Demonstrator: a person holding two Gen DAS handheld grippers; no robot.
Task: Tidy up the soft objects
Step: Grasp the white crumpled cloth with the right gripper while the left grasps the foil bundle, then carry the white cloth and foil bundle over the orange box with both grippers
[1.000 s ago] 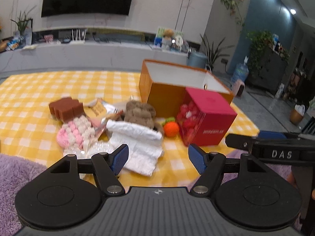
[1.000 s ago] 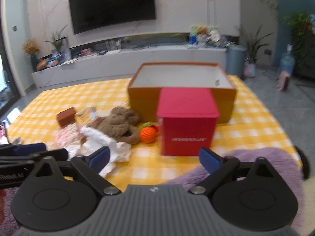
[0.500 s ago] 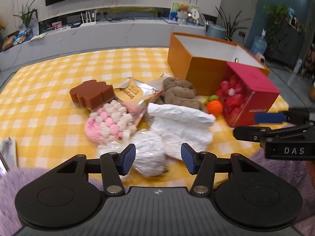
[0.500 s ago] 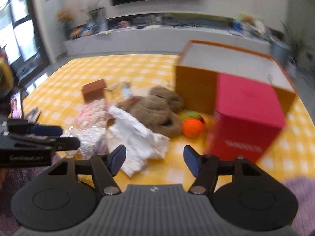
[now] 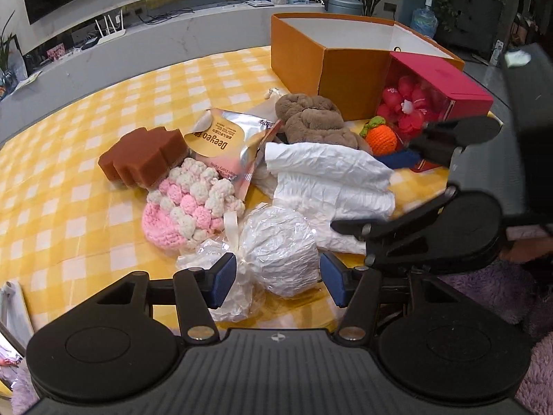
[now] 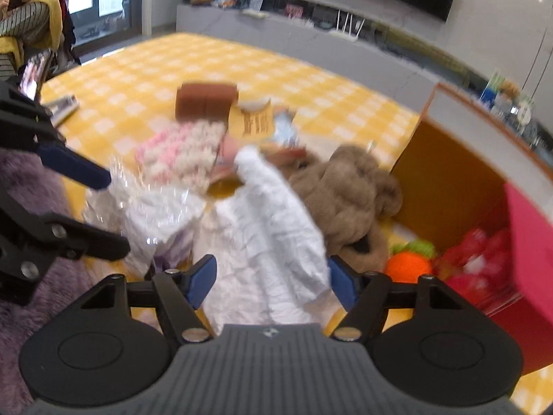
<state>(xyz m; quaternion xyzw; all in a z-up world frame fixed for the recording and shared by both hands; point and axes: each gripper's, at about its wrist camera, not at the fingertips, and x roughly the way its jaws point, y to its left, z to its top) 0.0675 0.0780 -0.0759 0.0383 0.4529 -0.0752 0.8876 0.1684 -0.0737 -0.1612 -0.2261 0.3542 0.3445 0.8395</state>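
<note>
A pile of soft things lies on the yellow checked table. My left gripper is open, with a white ball wrapped in cellophane between its fingers and a small gap at each pad. My right gripper straddles a crumpled white cloth; its jaws are opening. In the left wrist view the right gripper reaches over that cloth. Behind lie a pink-and-white crochet piece, a brown sponge, a brown plush and an orange crochet fruit.
An open orange box stands at the back right, with a red box of red items in front of it. A foil snack packet lies in the pile. A person sits far left. Purple fuzzy fabric borders the near edge.
Both grippers came down and closer to the pile. The left now has the wrapped ball between its fingers; the right swung left over the white cloth. Both jaws are narrower than a second ago.
</note>
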